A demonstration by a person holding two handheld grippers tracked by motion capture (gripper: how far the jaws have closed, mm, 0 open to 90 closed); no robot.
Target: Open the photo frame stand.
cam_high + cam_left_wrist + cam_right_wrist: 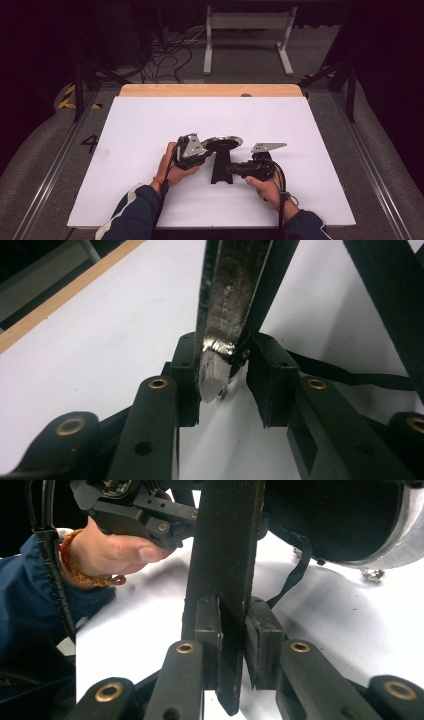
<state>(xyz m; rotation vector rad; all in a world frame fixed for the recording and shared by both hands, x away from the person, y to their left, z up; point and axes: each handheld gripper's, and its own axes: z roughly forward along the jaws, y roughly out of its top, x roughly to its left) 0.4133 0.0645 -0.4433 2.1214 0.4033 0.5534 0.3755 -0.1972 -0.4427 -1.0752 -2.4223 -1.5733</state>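
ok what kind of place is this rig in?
Probably a lab recording station, not a home: a white-topped table framed by metal rails, loose cables on the floor, dark curtained surroundings, and hazard tape at the corner.

Counter [150, 125] topped with a white sheet; bare wooden strip [210, 90] along the far edge. Grey floor [240, 60] beyond, a tangle of black cables [167, 57] on it. White metal frame stand [248, 37] at the back. Yellow-black hazard tape [67, 100] at left. Surroundings dark, light falling on the counter.
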